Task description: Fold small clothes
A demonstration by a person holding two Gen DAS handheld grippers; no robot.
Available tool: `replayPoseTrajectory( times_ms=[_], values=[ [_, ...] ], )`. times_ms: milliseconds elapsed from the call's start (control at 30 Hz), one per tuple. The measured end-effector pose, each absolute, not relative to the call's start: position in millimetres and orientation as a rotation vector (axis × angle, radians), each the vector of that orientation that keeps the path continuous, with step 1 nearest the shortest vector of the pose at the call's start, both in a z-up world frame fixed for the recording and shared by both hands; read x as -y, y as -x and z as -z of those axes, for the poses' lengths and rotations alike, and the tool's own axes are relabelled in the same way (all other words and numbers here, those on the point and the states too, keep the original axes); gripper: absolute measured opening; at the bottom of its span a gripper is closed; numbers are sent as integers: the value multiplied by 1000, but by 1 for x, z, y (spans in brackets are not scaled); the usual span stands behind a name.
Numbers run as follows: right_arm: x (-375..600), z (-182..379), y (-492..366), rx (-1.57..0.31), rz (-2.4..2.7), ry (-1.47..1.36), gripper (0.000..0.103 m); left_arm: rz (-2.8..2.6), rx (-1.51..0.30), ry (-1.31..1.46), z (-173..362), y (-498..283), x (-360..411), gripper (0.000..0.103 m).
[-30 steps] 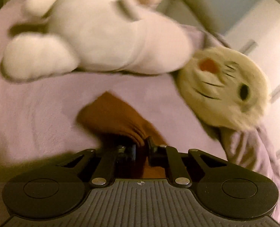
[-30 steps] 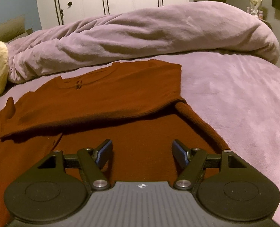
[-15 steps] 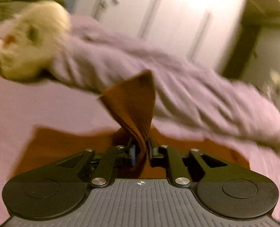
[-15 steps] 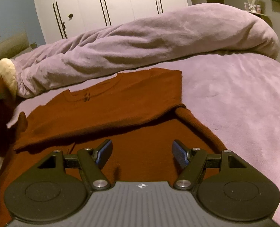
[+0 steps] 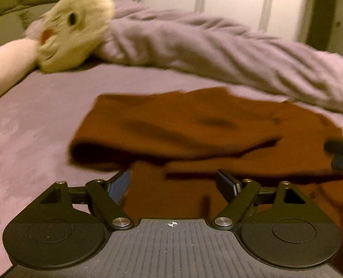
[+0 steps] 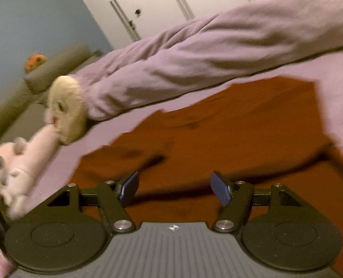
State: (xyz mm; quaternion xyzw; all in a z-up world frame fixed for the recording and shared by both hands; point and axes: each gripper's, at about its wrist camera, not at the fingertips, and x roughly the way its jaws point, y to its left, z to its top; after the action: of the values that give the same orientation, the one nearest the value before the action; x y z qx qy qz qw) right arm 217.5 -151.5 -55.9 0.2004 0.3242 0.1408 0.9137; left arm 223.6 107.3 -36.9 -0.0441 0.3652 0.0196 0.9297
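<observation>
A rust-brown shirt point(image 5: 194, 125) lies partly folded on the lilac bed, its left sleeve laid over the body. My left gripper point(image 5: 173, 184) hovers over the shirt's near part; its jaws are opening wide and nothing is between them. In the right wrist view the same brown shirt point(image 6: 229, 139) spreads ahead of my right gripper point(image 6: 175, 188), which stands open above the cloth with nothing between its blue pads. A dark tip of the right gripper point(image 5: 342, 155) shows at the right edge of the left wrist view.
A rolled lilac duvet point(image 5: 217, 46) lies across the bed behind the shirt. A cream plush head point(image 5: 74, 27) and a pale pink plush toy point(image 6: 21, 169) rest at the left. The bed sheet point(image 5: 32, 127) stretches left of the shirt. White wardrobe doors point(image 6: 171, 4) stand behind.
My left gripper carried the brown sleeve across, then opened and let it fall onto the shirt's body. The right gripper stayed open and tilted, its view swinging left.
</observation>
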Motion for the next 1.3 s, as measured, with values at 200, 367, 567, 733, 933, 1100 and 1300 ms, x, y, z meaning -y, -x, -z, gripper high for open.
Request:
replayPoseTrajectory(
  times_ms=[200, 367, 567, 733, 933, 1100, 1300],
  values=[
    [126, 73, -282, -777, -314, -636, 47, -102, -791, 187, 53, -225, -137, 86],
    [125, 101, -312, -843, -250, -818, 45, -95, -786, 169, 58, -225, -140, 86],
    [107, 106, -332, -890, -230, -764, 6, -100, -795, 169, 57, -229, -137, 89],
    [114, 77, -315, -781, -244, -627, 6, -94, -785, 173, 51, -231, -138, 89],
    [179, 29, -271, -602, -136, -411, 6, -85, -760, 177, 40, -248, -128, 89],
    [248, 46, -270, -653, 39, -453, 6, -74, -781, 158, 44, -268, -107, 88],
    [279, 74, -274, -708, 11, -613, 13, -48, -801, 132, 45, -271, -99, 89]
  ],
)
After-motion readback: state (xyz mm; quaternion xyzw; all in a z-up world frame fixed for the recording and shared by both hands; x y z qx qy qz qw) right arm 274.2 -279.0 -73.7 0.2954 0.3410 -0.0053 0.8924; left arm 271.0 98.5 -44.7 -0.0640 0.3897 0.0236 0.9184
